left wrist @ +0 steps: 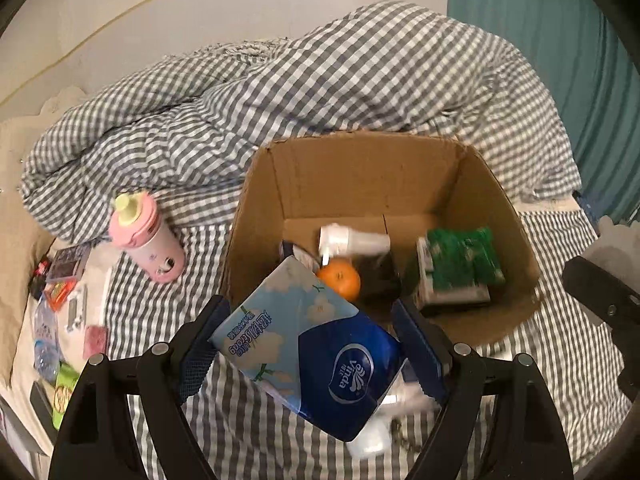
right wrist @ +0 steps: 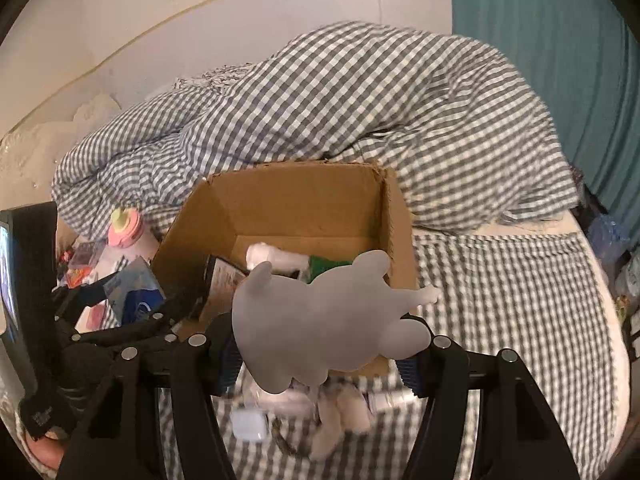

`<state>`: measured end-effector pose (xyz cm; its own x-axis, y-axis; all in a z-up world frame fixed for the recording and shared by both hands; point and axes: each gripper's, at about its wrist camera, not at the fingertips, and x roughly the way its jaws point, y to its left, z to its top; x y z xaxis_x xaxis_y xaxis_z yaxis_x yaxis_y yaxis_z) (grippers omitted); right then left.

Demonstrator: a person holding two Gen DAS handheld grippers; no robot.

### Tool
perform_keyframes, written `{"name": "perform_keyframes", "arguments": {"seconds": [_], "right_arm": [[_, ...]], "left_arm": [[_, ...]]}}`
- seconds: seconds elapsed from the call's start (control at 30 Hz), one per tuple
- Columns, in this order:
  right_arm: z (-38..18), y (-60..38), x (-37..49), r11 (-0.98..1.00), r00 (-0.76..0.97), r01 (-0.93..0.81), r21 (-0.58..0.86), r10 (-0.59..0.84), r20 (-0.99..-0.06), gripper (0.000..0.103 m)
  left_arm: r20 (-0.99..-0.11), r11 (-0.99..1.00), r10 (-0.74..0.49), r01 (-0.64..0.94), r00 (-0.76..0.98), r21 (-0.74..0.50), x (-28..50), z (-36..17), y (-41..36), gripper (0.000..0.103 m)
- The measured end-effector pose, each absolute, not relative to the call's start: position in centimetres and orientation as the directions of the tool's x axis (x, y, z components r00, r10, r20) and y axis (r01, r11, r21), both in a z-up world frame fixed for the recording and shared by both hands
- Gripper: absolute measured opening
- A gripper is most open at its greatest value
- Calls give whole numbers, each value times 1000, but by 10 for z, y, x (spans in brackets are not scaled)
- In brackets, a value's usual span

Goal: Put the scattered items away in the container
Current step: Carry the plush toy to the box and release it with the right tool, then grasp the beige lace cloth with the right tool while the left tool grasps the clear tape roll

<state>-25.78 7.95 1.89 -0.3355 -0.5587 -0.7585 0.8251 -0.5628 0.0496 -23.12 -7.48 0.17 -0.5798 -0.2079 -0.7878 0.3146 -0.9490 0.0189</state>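
**Tissue pack at the box's near rim, both claws loaded**

The blue-and-white plastic tissue pack (left wrist: 308, 344) sits between the pads of your left gripper (left wrist: 312, 344), tilted, its pale cloud-printed end reaching over the near rim of the open brown cardboard box (left wrist: 360, 168) and its dark blue logo end down toward you. Both pads press on its sides, so that claw is clamped on the pack, jaws standing wide.

Your right gripper (right wrist: 320, 352) grips a soft white plush toy (right wrist: 340, 412); most of it is masked by a grey blotch, so you can only make out pale limbs dangling under the pads, and I can't say more about its shape. It hangs over the box's near right corner.

Inside the box lie a white plastic bottle (left wrist: 354, 240) on its side, a round orange fruit (left wrist: 340, 278) touching something dark beside it, and a green-printed packet (left wrist: 460, 264) against the right wall.

The box stands on the grey-and-white striped bedsheet (left wrist: 200, 300), with a rumpled grey gingham duvet (left wrist: 320, 80) heaped behind it. Left of the box, a pink bottle with a pale yellow cap (left wrist: 144, 236) lies tilted on the sheet, and small packets are scattered further left.
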Motion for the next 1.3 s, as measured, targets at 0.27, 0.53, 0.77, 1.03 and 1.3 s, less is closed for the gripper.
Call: {"name": "perform_keyframes", "arguments": {"seconds": [0.27,0.53,0.77,1.03,1.3], "right_arm": [[10,57,-282,-613,-379,788,52,-550,-744,97],[9,65,-291,-607,-352,792,72,-549,-759,97],[20,96,-278,-604,-345,793,85,-559,-754,97],[52,154,-242,-594,-366,801,75,-586,-723,97],[63,199,-205,-589,-390,806,52,-596,-702,97]], "left_arm": [[-801,-950,-238,302,-549,75,-279,-14,-78,103],[-819,-948,-229,311,-526,65,-287,-27,-80,103],[-806,-944,-249,322,-538,77,-260,-9,-70,103],[-764,-944,-248,326,-596,52,-193,31,-47,103],[-755,-946,-241,322,-610,41,-144,41,-27,103]]}}
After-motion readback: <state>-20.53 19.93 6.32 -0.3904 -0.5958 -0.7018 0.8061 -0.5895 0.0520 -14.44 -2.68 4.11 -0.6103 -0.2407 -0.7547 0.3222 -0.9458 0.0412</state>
